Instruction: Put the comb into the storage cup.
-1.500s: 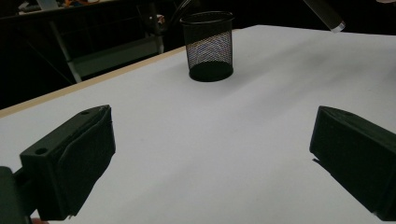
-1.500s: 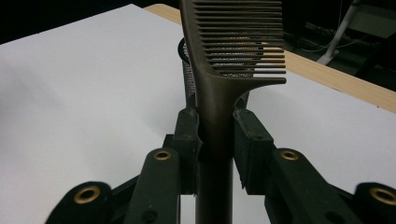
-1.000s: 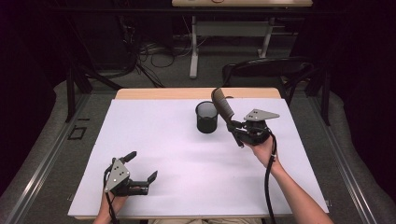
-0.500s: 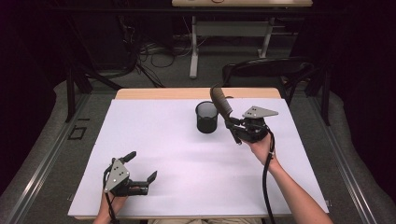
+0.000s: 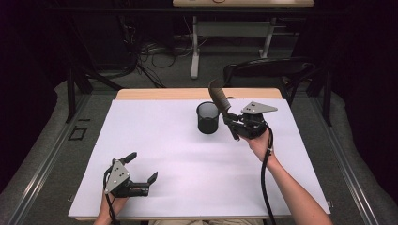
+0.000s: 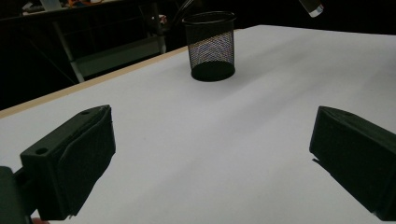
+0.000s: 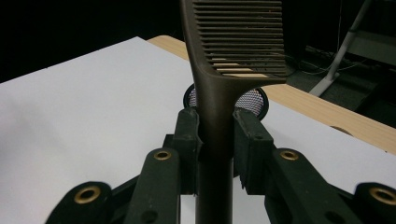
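Two claws work over one white-covered bench (image 5: 187, 187). From the high view, the right claw (image 5: 232, 123) is held above the far right part of the bench, clamped on a brown comb (image 5: 219, 99) whose toothed end rises up and away, just beside the rim of a black mesh cup (image 5: 208, 117). The right gripper view adds what the high view cannot resolve: both pads press the comb's handle (image 7: 215, 135) from either side, the teeth stand above the jaws, and the cup's mouth (image 7: 254, 100) lies directly behind the handle. The left gripper view shows the left claw (image 6: 212, 154) spread wide with nothing between its jaws, low over the bench, and the cup (image 6: 211, 46) standing upright well ahead of it.

Compared with the frame a second earlier, the comb and right claw sit slightly nearer the cup in the high view; the left claw rests at the same near left spot (image 5: 141, 176), and the cup has kept its place.

Bare bench surface stretches between the two claws and to the left of the cup. The cup stands near the far wooden edge (image 5: 155, 93); the left claw lies close to the near edge.
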A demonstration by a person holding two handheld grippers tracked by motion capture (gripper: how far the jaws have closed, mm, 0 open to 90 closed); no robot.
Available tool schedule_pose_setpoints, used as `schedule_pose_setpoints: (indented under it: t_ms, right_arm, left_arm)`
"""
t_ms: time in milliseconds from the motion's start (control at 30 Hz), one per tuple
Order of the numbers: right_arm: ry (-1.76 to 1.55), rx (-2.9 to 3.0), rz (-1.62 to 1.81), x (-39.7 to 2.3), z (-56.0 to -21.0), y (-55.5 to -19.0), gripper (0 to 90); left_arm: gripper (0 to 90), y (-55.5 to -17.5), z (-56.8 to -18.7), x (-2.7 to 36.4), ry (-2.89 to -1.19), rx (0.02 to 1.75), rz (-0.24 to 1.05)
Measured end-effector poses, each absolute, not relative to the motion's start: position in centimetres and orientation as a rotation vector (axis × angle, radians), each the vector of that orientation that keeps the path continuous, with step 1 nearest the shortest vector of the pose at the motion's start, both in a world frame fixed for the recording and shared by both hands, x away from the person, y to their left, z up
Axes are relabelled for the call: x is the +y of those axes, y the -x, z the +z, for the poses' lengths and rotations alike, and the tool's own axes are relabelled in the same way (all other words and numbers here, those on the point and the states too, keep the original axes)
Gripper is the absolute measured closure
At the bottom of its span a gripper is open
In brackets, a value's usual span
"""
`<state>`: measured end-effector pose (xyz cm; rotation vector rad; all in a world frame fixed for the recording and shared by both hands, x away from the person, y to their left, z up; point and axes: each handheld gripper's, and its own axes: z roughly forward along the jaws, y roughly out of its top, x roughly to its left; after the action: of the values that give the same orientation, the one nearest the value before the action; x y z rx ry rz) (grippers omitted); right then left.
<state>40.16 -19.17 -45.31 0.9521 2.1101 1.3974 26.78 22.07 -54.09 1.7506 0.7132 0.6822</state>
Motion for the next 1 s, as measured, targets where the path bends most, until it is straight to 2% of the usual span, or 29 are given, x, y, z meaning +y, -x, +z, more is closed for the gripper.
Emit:
schedule_pose_setpoints:
  t_ms: [1000]
  right_arm:
    - [-0.943, 2.078, 1.429, -17.8, -44.5, -42.1, 73.1]
  left_arm:
    - [0.3, -26.8, -54.1, 22.1, -1.751, 0.712, 0.683]
